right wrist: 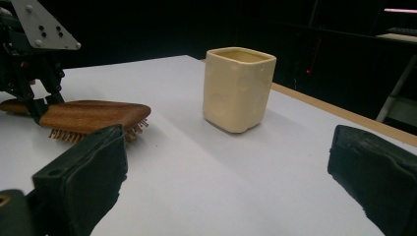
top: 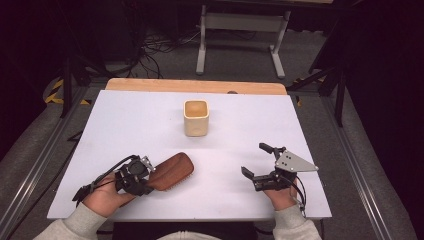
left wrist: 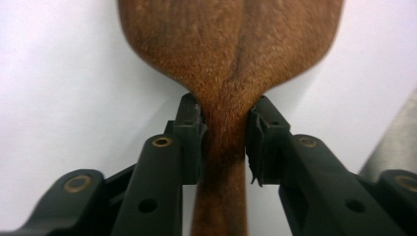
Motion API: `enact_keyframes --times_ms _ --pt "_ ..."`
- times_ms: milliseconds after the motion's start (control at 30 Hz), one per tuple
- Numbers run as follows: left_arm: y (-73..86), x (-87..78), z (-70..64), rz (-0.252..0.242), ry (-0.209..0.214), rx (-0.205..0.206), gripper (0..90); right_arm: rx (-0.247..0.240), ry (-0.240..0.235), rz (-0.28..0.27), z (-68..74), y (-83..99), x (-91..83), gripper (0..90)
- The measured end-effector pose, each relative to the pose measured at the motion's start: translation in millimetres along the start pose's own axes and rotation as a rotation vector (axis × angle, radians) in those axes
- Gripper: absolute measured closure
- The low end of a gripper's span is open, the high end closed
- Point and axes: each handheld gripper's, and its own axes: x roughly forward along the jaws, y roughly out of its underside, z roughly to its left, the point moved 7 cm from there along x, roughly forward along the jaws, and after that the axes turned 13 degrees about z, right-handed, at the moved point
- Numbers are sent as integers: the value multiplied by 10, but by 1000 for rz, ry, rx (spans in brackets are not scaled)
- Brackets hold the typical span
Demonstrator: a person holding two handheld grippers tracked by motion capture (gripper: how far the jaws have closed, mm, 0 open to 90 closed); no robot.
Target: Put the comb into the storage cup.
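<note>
From the high view a white table [top: 150, 125] carries a wooden hairbrush [top: 171, 171] near its front left and a cream cup [top: 195, 117] standing upright farther back near the middle, well apart from the brush. The right gripper view adds what the overhead angle hides: short bristles under the brush's oval head, pointing down at the tabletop, and the cup's squarish, round-cornered body with a glossy, slightly dimpled glaze. The left gripper view alone shows the grip closely: the left gripper [left wrist: 223, 140] has its two black jaws pressed against either side of the narrow neck where the brush's handle widens into the head, the reddish-brown grain running along it. The right gripper [top: 256, 162], held at the front right of the table, has its jaws spread wide with nothing between them, and the cup sits beyond that gap in its own view.
</note>
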Motion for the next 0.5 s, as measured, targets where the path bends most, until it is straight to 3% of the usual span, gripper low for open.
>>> enact_keyframes --times_ms 267,433,500 --pt "8 -4 -20 14 -20 6 726 0 -2 4 8 4 3 22" --pt "19 -14 -23 -17 -11 6 728 -2 0 5 6 5 2 22" --pt "27 -16 -30 -43 -31 20 728 -1 0 5 4 6 2 22"
